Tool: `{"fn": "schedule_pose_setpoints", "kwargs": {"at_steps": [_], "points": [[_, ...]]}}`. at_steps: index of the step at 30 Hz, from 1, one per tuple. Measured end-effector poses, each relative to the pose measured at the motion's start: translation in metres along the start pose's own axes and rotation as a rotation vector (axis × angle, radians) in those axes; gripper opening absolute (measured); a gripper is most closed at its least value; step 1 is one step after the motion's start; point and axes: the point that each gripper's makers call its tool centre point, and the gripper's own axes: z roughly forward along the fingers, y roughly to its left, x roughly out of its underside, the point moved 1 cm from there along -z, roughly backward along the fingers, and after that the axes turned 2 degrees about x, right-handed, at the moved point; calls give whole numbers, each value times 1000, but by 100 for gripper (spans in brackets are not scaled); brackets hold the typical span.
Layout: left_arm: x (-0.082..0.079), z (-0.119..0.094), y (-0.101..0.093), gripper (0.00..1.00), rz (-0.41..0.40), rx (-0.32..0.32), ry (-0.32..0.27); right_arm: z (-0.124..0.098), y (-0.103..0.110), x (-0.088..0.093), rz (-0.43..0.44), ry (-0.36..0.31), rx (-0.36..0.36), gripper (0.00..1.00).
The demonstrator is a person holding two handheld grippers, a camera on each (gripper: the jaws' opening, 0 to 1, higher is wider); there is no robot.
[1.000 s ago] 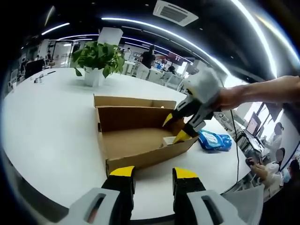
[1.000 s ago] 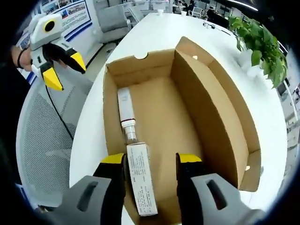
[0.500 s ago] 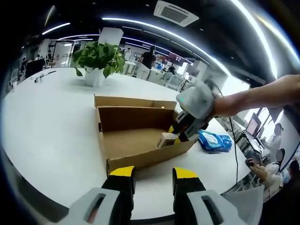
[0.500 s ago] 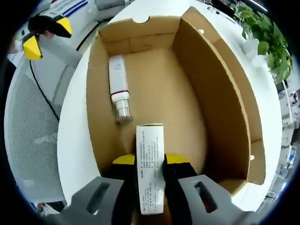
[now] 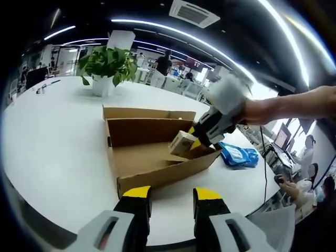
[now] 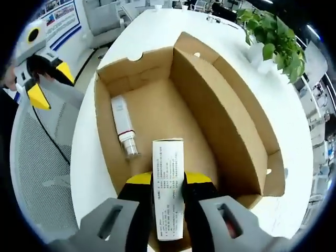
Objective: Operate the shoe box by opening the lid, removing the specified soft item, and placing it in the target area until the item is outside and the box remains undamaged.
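The brown shoe box point(image 5: 149, 157) lies open on the white table point(image 5: 52, 136), its lid point(image 6: 231, 105) folded back along one long side. My right gripper point(image 6: 168, 179) is shut on a small white printed carton point(image 6: 168, 160) and holds it above the box's near end. From the left gripper view, the right gripper point(image 5: 202, 137) hangs over the box's right end, the carton point(image 5: 182, 143) tilted. A white tube-like bottle point(image 6: 123, 126) lies on the box floor by one wall. My left gripper point(image 5: 172, 193) is open near the table's edge, away from the box, its open jaws point(image 6: 51, 84) off the table.
A blue plastic packet point(image 5: 240, 156) lies on the table to the right of the box. A potted green plant point(image 5: 107, 65) stands at the far side. A grey mesh chair point(image 6: 37, 173) sits beside the table edge. People sit at the far right.
My right gripper closed on the white carton inside the box and lifted it above the rim. The left gripper stayed put and open.
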Motion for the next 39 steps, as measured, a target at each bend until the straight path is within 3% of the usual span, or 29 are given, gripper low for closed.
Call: {"fn": "schedule_pose_setpoints", "kwargs": {"at_steps": [10,17,22,29,39], "points": [[3,3,-3,31,17,18,14,-31,-12,-7,36,-74,54,18],[3,3,-6,31,22,30,17,-72,-24,-14,104,-164,115,18],[4,4,-7,31,30,38,20,-95,-27,-8,134,-195,148,18],[5,5,-9,31,41,51,29,-118,-26,15,172,-204,191,18],[8,7,-12,31,53,59,46,-133,-15,65,249,-181,224,18]]}}
